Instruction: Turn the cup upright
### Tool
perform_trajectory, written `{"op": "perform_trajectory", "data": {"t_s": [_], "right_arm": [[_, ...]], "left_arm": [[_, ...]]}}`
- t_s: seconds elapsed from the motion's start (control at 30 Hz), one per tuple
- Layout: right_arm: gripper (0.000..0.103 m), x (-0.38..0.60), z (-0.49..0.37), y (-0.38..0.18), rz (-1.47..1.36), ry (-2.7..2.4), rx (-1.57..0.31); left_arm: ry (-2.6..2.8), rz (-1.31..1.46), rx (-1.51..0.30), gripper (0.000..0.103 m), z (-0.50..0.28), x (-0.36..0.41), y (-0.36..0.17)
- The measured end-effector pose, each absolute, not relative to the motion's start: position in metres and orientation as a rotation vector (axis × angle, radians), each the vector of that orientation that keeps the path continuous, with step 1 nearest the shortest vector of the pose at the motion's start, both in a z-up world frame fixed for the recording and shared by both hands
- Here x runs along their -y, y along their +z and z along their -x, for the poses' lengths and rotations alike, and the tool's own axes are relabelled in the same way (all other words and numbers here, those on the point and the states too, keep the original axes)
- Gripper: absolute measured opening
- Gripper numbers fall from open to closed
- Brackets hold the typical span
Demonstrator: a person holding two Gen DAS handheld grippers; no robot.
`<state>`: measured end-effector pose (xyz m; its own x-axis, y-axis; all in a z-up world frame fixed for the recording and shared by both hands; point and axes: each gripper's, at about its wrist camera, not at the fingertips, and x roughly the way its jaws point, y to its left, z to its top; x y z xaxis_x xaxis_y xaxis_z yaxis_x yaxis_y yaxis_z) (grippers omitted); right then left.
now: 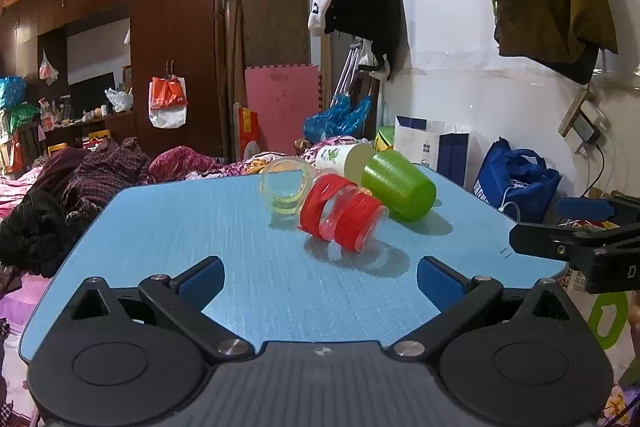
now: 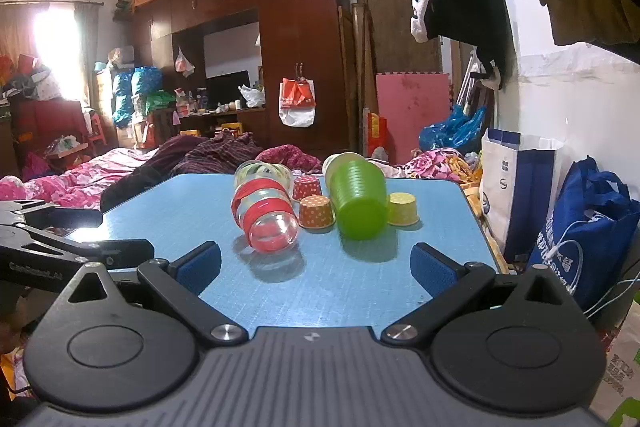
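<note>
Left gripper (image 1: 318,277) and right gripper (image 2: 316,267) gape wide.

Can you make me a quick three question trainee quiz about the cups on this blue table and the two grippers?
1. True or false: the green cup stands upright on the blue table.
2. How many small polka-dot paper cups show in the right wrist view? A) one B) three C) five
3. Fill in: the clear cup with red bands lies on its ____.

Key:
1. False; it lies on its side, base toward the right gripper.
2. B: the red one, the orange one, the yellow one.
3. Side. Both the right and the left gripper are open, holding nothing.
</note>
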<state>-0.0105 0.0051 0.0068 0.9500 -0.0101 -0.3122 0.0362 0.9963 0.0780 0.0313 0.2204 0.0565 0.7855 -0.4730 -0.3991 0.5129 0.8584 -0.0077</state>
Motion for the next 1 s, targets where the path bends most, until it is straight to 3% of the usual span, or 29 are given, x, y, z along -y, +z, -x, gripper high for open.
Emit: {"op": "perform_trajectory", "data": {"t_s": [1.0], "right_arm": [[0.102, -0.0099, 0.0093, 0.0052, -0.070, -0.012, -0.327]], "left_arm": [[-0.541, -0.110, -0.404, 0.103, -0.0282, -0.2190, 0.0586]]}}
